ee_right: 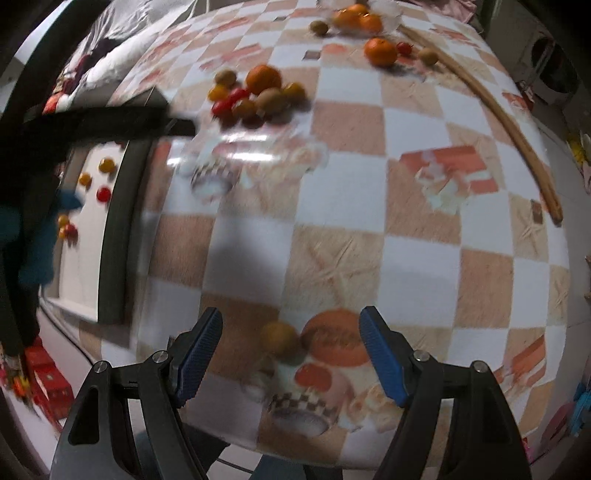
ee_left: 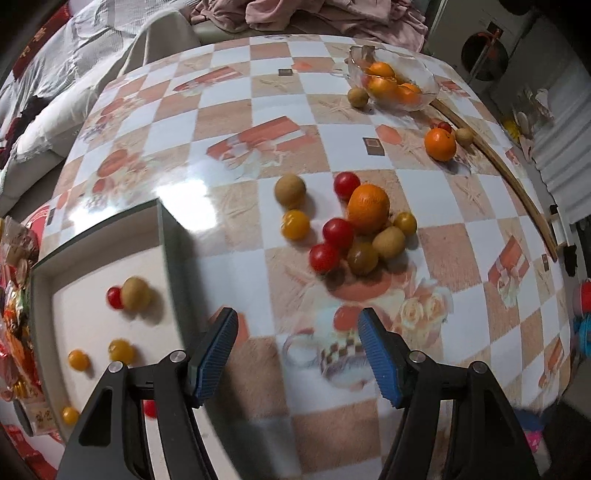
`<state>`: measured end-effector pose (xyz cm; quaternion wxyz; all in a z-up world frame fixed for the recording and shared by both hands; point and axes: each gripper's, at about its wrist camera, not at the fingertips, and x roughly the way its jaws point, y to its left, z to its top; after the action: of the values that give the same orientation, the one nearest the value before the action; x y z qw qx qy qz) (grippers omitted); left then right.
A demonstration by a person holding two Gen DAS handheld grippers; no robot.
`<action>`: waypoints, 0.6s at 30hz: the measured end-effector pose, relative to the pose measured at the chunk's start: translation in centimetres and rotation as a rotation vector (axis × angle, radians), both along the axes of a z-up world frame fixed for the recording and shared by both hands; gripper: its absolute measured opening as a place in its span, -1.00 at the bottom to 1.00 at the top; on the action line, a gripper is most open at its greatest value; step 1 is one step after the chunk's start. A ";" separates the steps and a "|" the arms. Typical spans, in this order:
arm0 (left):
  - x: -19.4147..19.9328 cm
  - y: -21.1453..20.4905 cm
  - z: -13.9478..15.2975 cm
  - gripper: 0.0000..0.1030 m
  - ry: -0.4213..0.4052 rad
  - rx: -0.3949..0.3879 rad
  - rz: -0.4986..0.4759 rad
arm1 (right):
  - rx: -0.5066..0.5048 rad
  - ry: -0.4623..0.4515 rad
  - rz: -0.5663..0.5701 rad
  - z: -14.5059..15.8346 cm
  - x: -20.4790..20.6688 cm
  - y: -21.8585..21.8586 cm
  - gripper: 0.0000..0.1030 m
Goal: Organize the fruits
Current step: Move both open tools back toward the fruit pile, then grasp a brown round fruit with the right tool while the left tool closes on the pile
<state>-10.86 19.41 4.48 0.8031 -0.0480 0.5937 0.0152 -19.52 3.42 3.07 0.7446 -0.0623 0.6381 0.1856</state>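
left hand-held gripper [ee_left: 297, 354] apart, empty | right hand-held gripper [ee_right: 290, 352] apart, empty | fruit pile [ee_left: 354, 225] beside tray [ee_left: 173, 243] | stick [ee_right: 498, 122] at table edge

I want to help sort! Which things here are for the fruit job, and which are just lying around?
For the job:
- fruit pile
- white tray
- glass bowl of oranges
- lone orange

Just lying about:
- wooden stick
- pink clothes
- red packets

Both wrist views steeply downward, close, sharing blurred fruit pile [ee_left: 354, 225]
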 end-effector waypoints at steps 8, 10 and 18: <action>2.5 -1.0 -2.2 0.04 0.023 -0.018 -0.008 | -0.018 0.002 0.007 -1.2 -1.6 0.1 0.26; 2.8 -1.2 -2.6 0.04 0.026 -0.020 -0.004 | -0.027 -0.002 0.020 -1.6 -2.0 0.3 0.19; 3.3 -2.3 -2.6 -0.10 0.002 -0.049 -0.015 | -0.077 -0.025 0.068 -2.8 -3.5 1.6 -0.10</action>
<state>-7.55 17.07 1.85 0.8012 -0.0630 0.5951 -0.0054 -23.01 5.04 0.31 0.7429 -0.1146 0.6330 0.1852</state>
